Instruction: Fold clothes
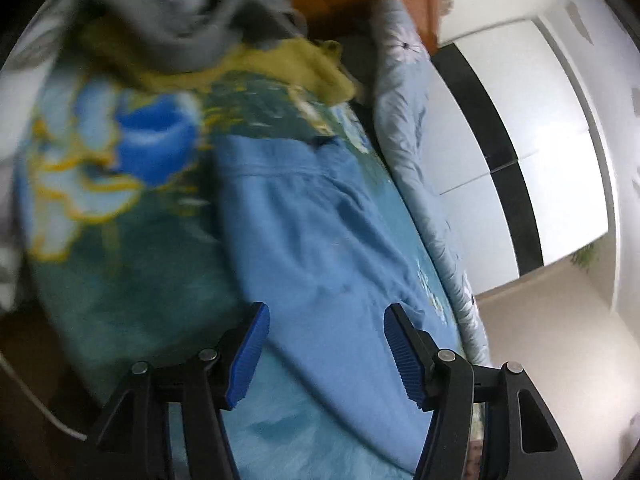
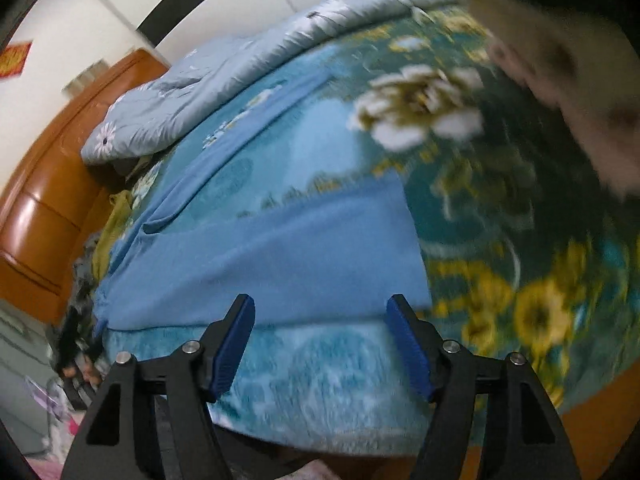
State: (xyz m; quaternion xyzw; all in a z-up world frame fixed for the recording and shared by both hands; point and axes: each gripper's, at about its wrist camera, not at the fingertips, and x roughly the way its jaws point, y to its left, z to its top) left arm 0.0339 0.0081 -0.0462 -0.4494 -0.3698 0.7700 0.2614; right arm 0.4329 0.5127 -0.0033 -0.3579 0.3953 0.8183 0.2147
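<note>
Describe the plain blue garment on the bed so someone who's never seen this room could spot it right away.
Start at the bed with the floral blanket. The blue garment lies spread flat on it. It is the only plain piece: the blanket has flowers, and the olive-yellow cloth and grey clothes sit crumpled near the headboard.

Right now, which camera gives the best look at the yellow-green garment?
The left wrist view: the yellow-green garment lies spread under a grey clothes pile, beyond the blue garment, though blurred. In the right wrist view only a narrow strip of it shows at the blue garment's left edge, by the wooden headboard.
</note>
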